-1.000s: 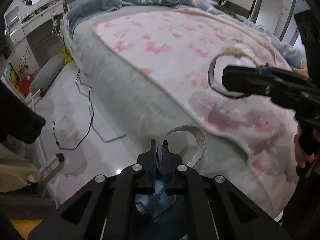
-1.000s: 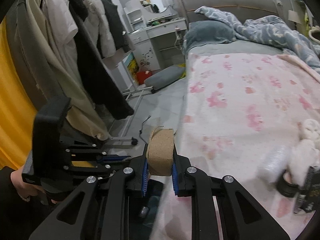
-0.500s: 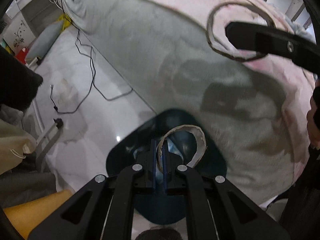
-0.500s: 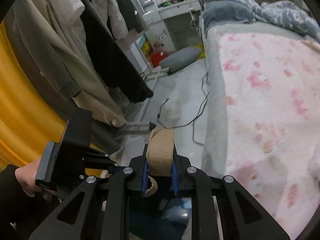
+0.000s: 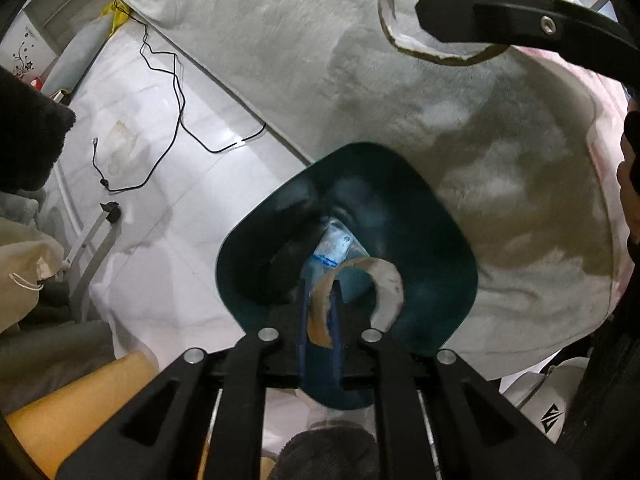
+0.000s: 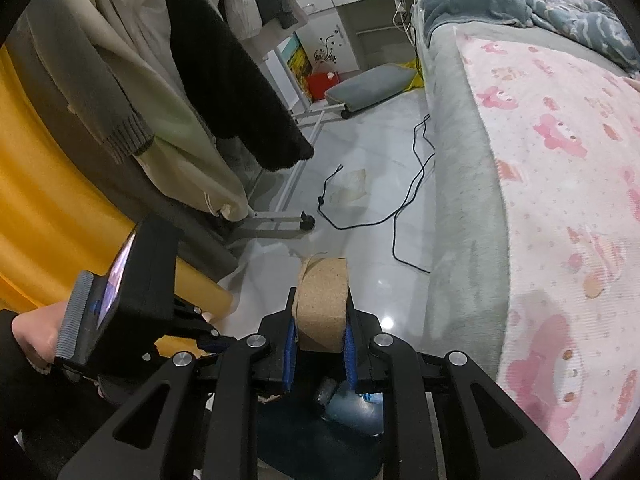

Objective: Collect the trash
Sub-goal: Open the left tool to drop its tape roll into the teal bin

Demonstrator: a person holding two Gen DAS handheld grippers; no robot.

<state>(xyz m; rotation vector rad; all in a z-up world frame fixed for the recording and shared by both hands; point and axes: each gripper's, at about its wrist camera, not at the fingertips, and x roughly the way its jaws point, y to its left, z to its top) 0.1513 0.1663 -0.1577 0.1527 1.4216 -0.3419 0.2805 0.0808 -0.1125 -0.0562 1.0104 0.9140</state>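
My left gripper is shut on a curled strip of cardboard and holds it over the open dark teal trash bin. A crushed plastic bottle lies inside the bin. My right gripper is shut on a flattened cardboard tube. It shows in the left wrist view as a black finger with the cardboard ring above the bin. In the right wrist view the bin with the bottle lies below my jaws.
The bed with a grey sheet and pink blanket stands right beside the bin. A black cable lies on the white floor. A clothes rack with coats and a yellow curtain are at the left.
Both grippers have come down from over the bed toward the floor. The bin has come into view and now lies directly under the left gripper's cardboard strip.
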